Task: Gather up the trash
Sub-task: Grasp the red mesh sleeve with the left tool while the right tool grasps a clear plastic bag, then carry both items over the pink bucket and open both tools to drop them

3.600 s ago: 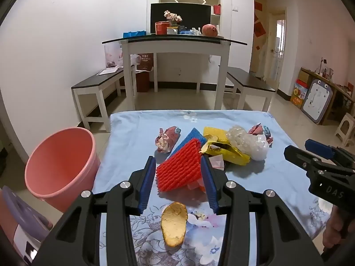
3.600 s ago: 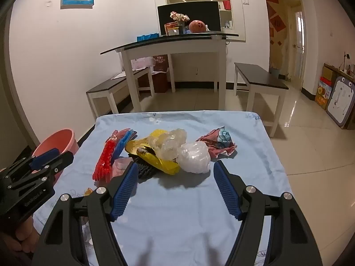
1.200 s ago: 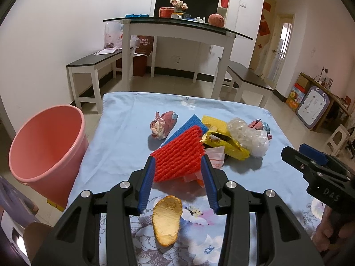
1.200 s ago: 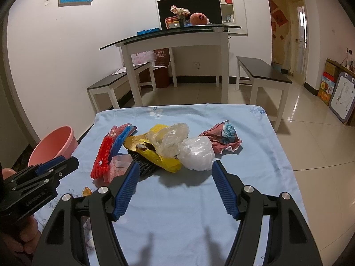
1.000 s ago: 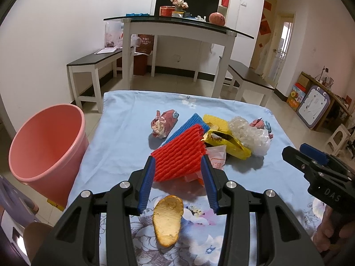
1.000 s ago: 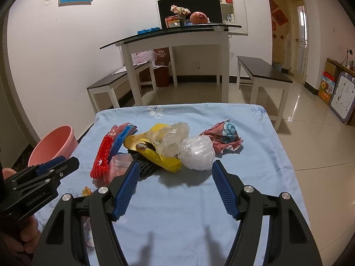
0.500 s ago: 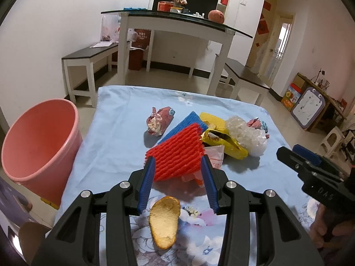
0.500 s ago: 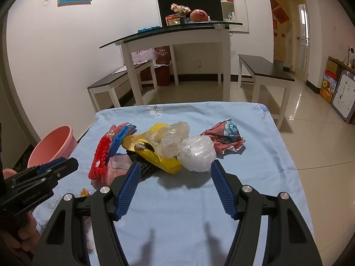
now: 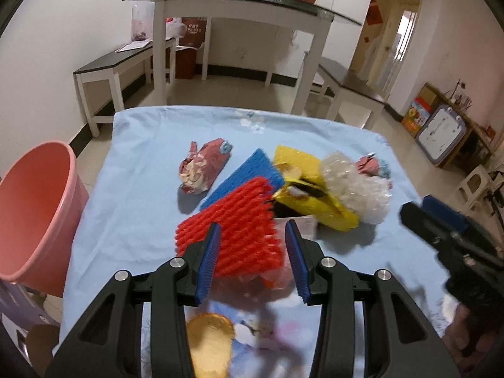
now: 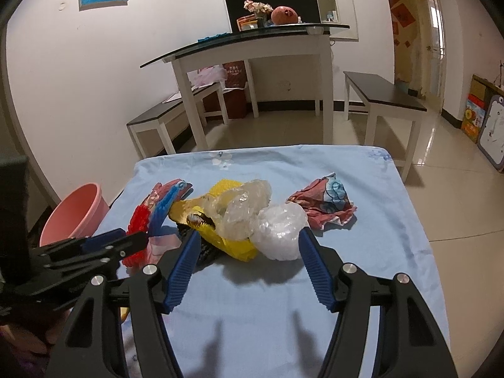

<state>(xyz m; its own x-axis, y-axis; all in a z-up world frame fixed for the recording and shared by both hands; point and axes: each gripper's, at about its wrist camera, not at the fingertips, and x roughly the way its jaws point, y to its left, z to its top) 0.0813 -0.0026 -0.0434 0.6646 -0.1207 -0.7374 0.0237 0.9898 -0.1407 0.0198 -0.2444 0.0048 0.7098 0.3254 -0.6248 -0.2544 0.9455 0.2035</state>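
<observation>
Trash is being collected from a tabletop (image 10: 371,283) draped in a light blue flowered cloth, and by the look of things the job is barely being begun. A pile is seen lying mid-cloth: a red ridged foam sheet (image 9: 233,236) overlapping a blue foam sheet (image 9: 242,176), a yellow crumpled plastic bag (image 9: 315,201), a clear crinkled plastic wrap (image 10: 242,204), a white translucent plastic bundle (image 10: 278,230) and two crumpled pink printed wrappers, one to the left (image 9: 201,167) and one to the right (image 10: 324,204). A golden oval snack piece (image 9: 209,343) is lying apart at the near edge.

The left claw (image 9: 252,258) is being narrowed from near its widest, its blue pads set either side of the red sheet's near edge; nothing is yet being pinched. The right claw (image 10: 249,267) is likewise being eased inward while wide, framing the yellow bag and white bundle, with nothing being gripped.

A pink round plastic bucket (image 9: 28,214) is standing on the floor just beside the tabletop's left edge; its inside is only partly shown, and no trash is being seen there. Every visible piece is judged as still being left to gather, the red sheet likely first.
</observation>
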